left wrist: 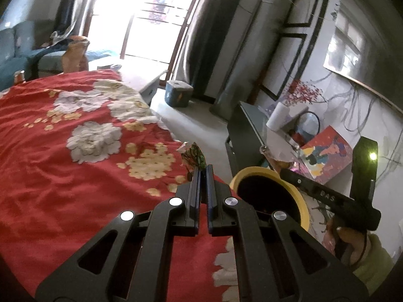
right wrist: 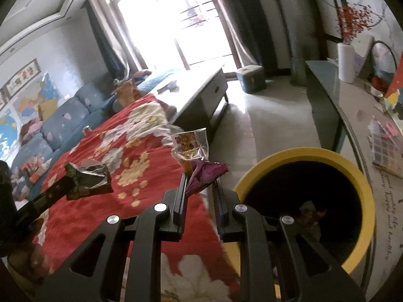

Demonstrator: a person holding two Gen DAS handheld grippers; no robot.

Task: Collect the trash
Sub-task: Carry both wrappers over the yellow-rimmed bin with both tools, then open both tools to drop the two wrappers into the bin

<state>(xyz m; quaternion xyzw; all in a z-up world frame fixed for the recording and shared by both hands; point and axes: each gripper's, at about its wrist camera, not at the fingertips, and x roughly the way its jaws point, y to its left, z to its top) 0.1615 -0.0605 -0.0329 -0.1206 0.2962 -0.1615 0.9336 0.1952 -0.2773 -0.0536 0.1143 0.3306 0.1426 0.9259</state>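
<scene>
Both my grippers grip wrappers — green, purple — beside the yellow bin; some trash lies inside, 2 drops remain.

cloth: red, white and yellow flowers, fills left of frame
sofa: blue, far left, behind cloth
window: bright, top centre
blue box: on floor, centre, near curtain
side table: right edge, glass top
white vase: upper right, red sprigs, on side table
coffee table: centre, beyond cloth
</scene>
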